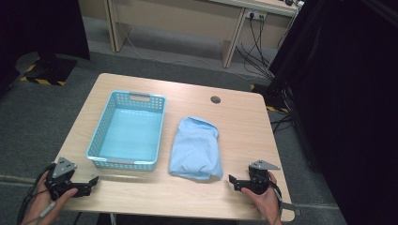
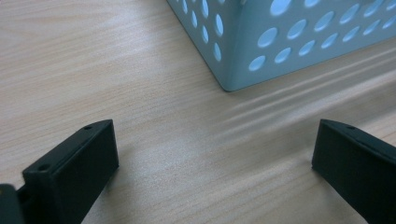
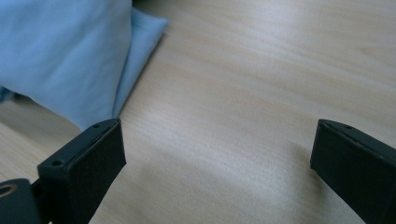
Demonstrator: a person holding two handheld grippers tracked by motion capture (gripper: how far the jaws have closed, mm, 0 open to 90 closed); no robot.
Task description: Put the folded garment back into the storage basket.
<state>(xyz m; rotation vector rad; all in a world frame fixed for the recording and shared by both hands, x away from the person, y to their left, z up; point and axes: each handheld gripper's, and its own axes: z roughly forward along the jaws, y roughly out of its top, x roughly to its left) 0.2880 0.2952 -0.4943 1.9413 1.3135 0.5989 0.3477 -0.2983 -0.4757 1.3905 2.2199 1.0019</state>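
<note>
Both our grippers are released, jaws wide and holding nothing. Our right gripper (image 1: pixel 239 182) hovers near the tabletop's front edge, pointing at the near corner of the folded blue cloth (image 1: pixel 196 149), likely to pick it up. Our left gripper (image 1: pixel 84 185) waits by the front left corner, just beside the blue basket (image 1: pixel 96 140), perhaps to steady it.

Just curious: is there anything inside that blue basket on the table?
The basket looks empty: its pale blue floor shows bare in the high view. The strip just inside its near wall is hidden. The folded blue cloth lies beside it.
</note>
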